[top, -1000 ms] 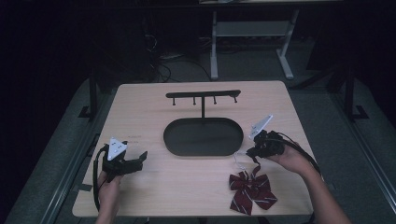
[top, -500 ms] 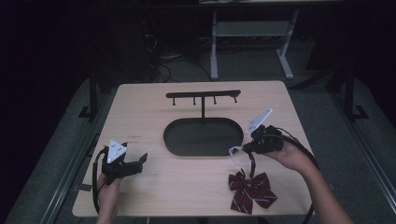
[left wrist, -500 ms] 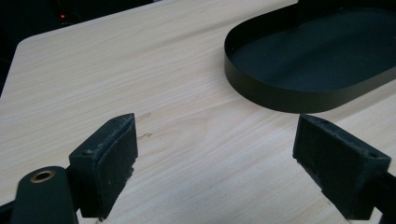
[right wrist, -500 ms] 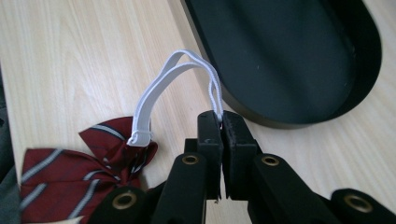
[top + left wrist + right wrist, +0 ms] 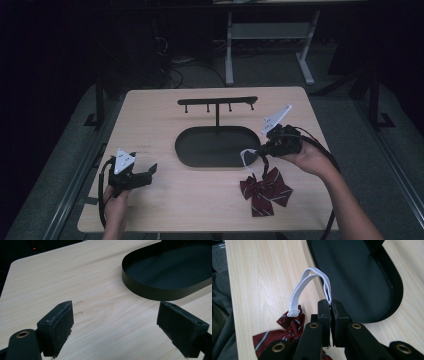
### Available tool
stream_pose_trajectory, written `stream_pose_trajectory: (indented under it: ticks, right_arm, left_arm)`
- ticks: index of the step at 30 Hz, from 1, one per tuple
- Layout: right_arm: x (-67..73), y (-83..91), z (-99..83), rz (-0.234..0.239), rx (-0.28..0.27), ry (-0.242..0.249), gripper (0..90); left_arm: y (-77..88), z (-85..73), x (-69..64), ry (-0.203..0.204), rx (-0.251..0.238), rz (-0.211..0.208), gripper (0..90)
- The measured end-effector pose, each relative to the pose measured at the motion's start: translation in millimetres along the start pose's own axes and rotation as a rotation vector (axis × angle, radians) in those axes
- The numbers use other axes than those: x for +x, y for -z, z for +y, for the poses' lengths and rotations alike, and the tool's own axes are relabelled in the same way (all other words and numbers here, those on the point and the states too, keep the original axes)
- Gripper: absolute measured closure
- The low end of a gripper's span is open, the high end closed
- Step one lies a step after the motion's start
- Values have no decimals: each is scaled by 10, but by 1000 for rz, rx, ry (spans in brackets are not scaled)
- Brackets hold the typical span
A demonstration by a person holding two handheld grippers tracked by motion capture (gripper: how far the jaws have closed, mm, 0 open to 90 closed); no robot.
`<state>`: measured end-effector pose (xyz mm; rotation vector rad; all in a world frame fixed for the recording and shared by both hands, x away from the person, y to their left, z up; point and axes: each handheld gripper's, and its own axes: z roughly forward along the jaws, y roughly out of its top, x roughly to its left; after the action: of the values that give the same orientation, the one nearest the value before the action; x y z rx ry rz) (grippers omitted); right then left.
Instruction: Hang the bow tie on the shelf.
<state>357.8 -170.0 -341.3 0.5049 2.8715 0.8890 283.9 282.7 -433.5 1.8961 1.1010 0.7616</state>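
Right hand-held gripper [image 5: 261, 149]: jaws clamped on the white elastic loop [image 5: 312, 282] of a dark red striped bow tie [image 5: 266, 187], which lies on the worktop [image 5: 200, 200] just beside the black oval tray [image 5: 190, 150]; in the right gripper view the bow is largely cut off behind the jaws. Left hand-held gripper [image 5: 117, 322]: jaws wide apart over bare worktop, holding nothing. Black hook rack [image 5: 217, 101] stands at the tray's far edge.

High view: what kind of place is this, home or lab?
Likely a lab or recording room, not a home: a lone wooden table lit in a dark room, loose cables on the floor behind it, a metal stand frame, and staged props such as the black hook rack.
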Motion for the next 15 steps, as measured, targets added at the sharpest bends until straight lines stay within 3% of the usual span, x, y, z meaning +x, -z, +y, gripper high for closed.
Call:
stream_pose_trajectory:
  ticks: [9,15]
  right_arm:
    - [6,70,203,0,-1,19,864]
    - [-24,102,317,24,-12,27,864]
  left_arm:
    - [4,4,-2,2,-4,0,136]
    - [4,2,6,4,-4,-1,135]
